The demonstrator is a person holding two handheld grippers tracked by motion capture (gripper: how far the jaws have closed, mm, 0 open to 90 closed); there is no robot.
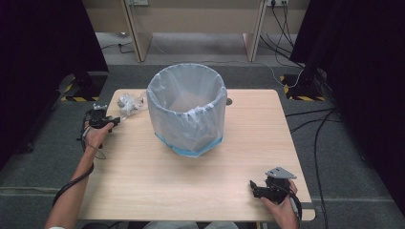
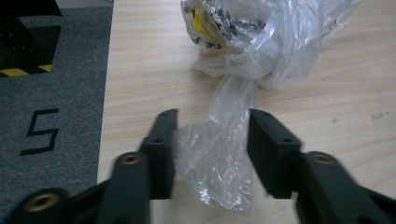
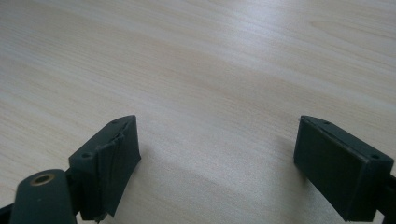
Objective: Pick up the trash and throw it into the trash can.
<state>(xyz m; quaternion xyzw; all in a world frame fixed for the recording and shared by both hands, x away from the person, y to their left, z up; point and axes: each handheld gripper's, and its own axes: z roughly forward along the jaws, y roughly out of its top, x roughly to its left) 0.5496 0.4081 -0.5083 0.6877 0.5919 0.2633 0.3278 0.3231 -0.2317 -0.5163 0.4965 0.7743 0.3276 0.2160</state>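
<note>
Closing in: left gripper [image 2: 212, 149] fingers [image 2: 161, 149] stand narrow astride the tail of the knotted plastic bag [image 2: 252, 46], not yet pinched, bag lying on the tabletop [image 1: 191, 186] beside the lined bin [image 1: 187, 107]. Lift and drop remain. Right gripper [image 3: 215, 168] wide, idle.

plastic bag [image 2: 261, 42]: top cut off | contents crumpled, unreadable

— Where do we have our left gripper [image 1: 112, 122]?

— Far left, forearm stretched forward, jaws partly apart and pointing right.

— And our right gripper [image 1: 255, 187]?

— At the near right, held low in our right hand [image 1: 279, 207], jaws spread wide and pointing left. The two grippers are well apart.
</note>
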